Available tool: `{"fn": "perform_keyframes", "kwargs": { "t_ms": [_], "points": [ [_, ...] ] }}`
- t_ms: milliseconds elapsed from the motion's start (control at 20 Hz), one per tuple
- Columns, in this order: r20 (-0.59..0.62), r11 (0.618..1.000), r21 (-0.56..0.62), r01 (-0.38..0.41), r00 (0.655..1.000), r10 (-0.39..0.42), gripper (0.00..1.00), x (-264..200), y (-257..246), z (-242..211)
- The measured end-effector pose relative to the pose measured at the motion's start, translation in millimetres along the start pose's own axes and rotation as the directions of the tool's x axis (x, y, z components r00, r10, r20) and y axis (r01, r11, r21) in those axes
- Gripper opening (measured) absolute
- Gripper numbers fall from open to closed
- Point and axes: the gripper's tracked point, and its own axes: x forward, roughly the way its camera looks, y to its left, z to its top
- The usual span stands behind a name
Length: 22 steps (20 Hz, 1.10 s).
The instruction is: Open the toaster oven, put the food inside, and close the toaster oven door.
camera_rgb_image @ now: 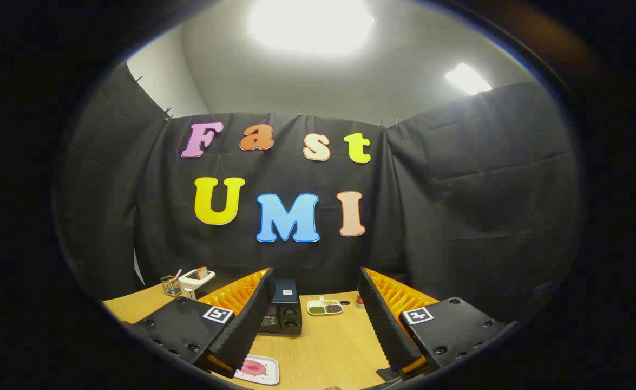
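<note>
The gripper stood wide open above the wooden table, fingers holding and touching nothing. The toaster oven sat beyond the left finger, door closed. A plate of food lay nearer than the oven, under the left fingertip. A divided dish sat just right of the oven.
</note>
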Motion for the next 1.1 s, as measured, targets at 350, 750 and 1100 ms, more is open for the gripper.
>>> {"fn": "perform_keyframes", "kwargs": {
  "t_ms": [350, 750, 1100],
  "points": [
    [0.022, 1.000, 0.000, -0.016, 1.000, 0.016, 0.98, 5.8, 15.7, 10.8],
    [0.030, 0.999, -0.014, -0.030, 0.999, 0.031, 0.98, 7.4, 34.5, 10.8],
    [0.015, 1.000, 0.004, -0.028, 0.999, 0.028, 0.98, 22.8, 64.5, 5.0]
  ]
}}
